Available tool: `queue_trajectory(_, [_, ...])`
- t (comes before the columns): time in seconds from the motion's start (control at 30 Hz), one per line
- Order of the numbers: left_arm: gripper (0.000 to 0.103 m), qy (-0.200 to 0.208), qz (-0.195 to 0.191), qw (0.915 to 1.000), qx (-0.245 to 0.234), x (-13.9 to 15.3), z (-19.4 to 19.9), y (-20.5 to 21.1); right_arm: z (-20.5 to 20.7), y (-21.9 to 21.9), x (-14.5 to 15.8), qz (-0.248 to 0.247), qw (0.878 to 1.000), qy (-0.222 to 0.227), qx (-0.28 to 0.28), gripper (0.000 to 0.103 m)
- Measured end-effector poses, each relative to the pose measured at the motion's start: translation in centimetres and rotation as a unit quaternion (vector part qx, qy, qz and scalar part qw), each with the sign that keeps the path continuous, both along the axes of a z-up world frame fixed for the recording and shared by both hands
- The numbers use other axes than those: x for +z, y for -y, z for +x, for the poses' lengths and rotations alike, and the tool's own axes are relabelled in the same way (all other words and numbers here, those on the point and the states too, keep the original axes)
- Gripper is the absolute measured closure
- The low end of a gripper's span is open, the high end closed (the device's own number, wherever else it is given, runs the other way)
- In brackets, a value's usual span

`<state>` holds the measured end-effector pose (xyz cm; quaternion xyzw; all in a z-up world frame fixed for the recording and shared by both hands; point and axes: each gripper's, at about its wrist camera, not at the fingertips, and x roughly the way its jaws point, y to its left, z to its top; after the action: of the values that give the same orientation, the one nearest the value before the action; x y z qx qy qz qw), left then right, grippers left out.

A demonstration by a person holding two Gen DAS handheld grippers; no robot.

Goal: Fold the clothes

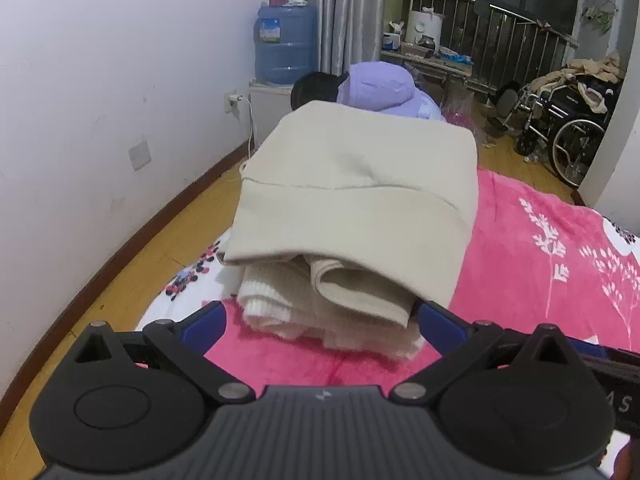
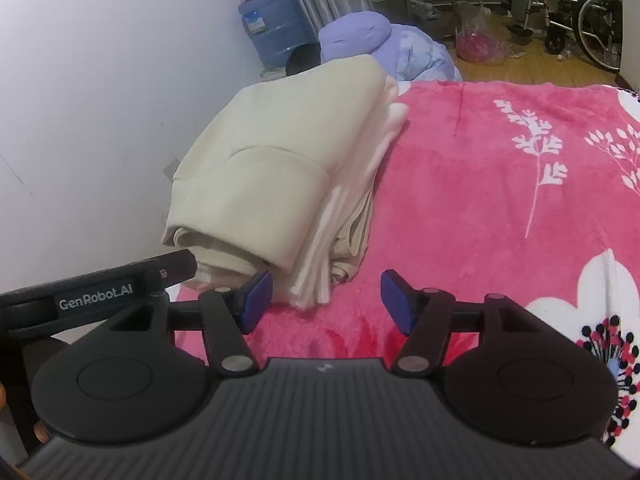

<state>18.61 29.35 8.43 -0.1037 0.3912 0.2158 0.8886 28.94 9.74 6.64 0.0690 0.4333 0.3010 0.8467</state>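
2 grippers stood spread: left gripper (image 1: 320, 320) flanking the folded cream garment (image 1: 356, 196) at frame centre on the pink blanket (image 1: 532, 280), right gripper (image 2: 326, 300) beside it. Water jug (image 1: 286, 44), upper left, seemed nearly full.

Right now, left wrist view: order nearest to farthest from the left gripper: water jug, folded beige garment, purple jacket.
From the left gripper:
1. Folded beige garment, directly ahead on the bed.
2. Purple jacket, behind the garment.
3. Water jug, far left by the wall.
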Motion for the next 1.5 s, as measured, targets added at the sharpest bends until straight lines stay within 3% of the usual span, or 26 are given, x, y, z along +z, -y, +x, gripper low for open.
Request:
queue_trajectory(0.23, [0.000, -0.006, 0.025, 0.9997, 0.001, -0.1, 0.0, 0.1, 0.0, -0.6, -0.6, -0.013, 1.000, 0.001, 0.004, 0.041])
queue_trajectory(1.27, [0.000, -0.020, 0.049, 0.9986, -0.005, -0.5, 0.3, 0.1, -0.3, -0.9, -1.1, -0.023, 1.000, -0.003, 0.006, 0.038])
queue_trajectory(1.5, [0.000, -0.022, 0.062, 0.9978, -0.014, -0.5, 0.5, 0.5, -0.2, -0.5, -0.5, -0.020, 1.000, 0.022, -0.002, 0.038])
